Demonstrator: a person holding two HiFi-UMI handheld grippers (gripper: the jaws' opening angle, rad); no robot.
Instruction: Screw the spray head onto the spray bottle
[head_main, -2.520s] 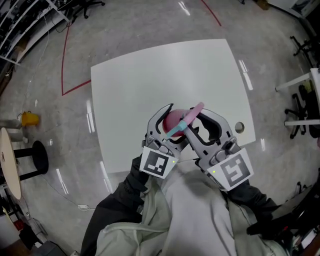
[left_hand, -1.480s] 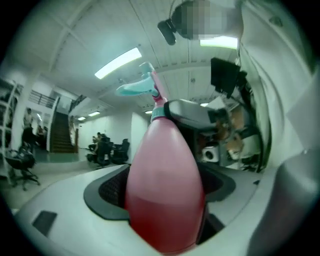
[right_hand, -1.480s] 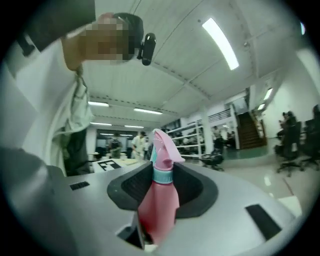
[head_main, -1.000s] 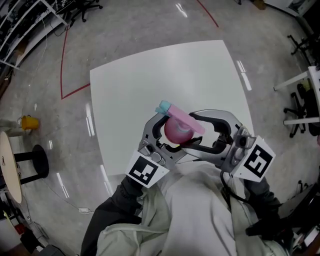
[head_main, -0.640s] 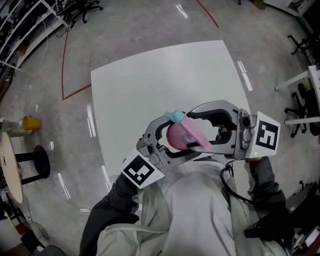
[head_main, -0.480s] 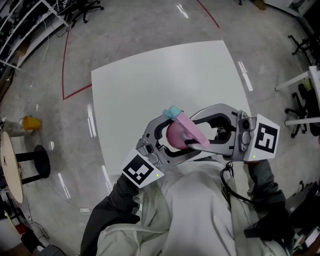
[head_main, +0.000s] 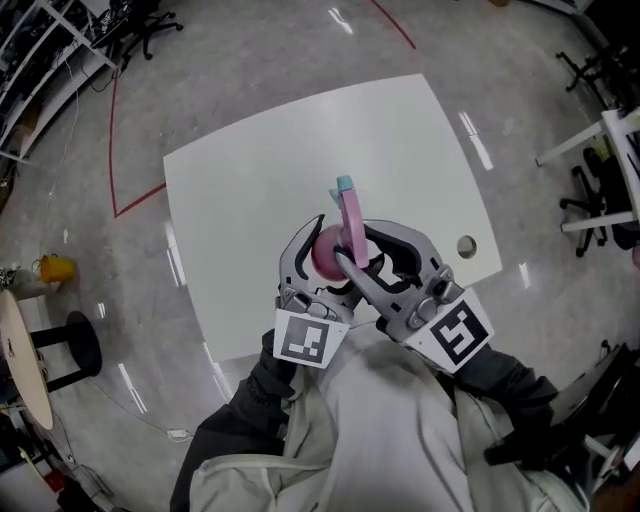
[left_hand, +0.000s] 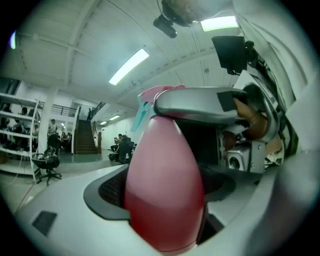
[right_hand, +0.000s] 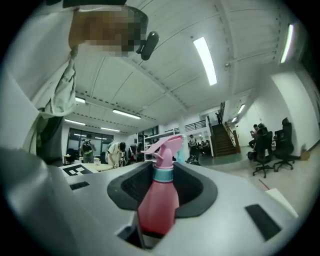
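Note:
A pink spray bottle (head_main: 322, 252) is held level above the white table (head_main: 250, 150). My left gripper (head_main: 325, 255) is shut on its fat body (left_hand: 162, 190). The pink spray head (head_main: 350, 215) with a teal nozzle (head_main: 344, 184) sits on the bottle's neck and points toward the table's far side. My right gripper (head_main: 352, 245) has just been closing. It now stands shut on the spray head at its teal collar (right_hand: 163, 174), just under the trigger part (right_hand: 167, 147). In the left gripper view one right fingertip (left_hand: 195, 105) crosses the bottle's top.
A round cable hole (head_main: 466, 245) lies near the table's right front corner. Red floor tape (head_main: 130, 195) runs left of the table. A yellow object (head_main: 55, 267) and a black stool (head_main: 78, 338) stand at the left. Office chairs (head_main: 590, 200) stand at the right.
The right gripper has closed on the spray head and swung from the right round toward me. The head has turned with it; its nozzle now points to the table's far side.

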